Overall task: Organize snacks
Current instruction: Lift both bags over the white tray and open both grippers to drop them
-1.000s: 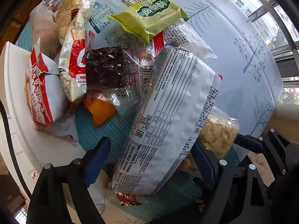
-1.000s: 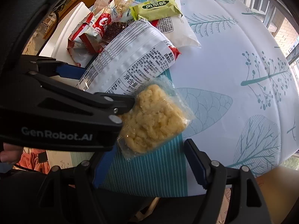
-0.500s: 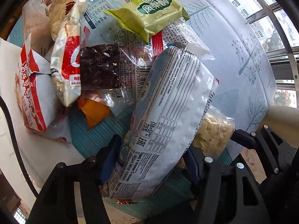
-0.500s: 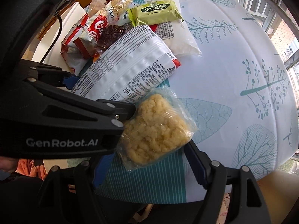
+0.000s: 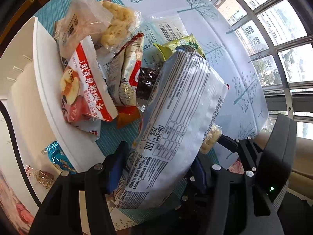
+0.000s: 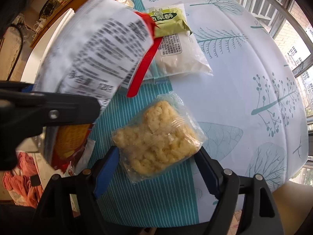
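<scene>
Bench (image 6: 244, 74) by window: snack sorting.
Left hand-held gripper (image 5: 158, 166), pointing down, clamps printed white packet (image 5: 182, 117); right hand-held gripper (image 6: 156, 168) spread around yellow snack bag (image 6: 156, 143).

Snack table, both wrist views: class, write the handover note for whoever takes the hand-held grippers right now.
Left hand-held gripper: shut on the long white biscuit pack, lifted clear of the pile; its jaws have just been closing.
Right hand-held gripper: open around the clear bag of yellow puffed snack, which lies on the tablecloth, not gripped.
White tray: a blue packet already inside.
Left to do: place the white pack, grasp the yellow bag, sort the heap, including the green packet.
</scene>
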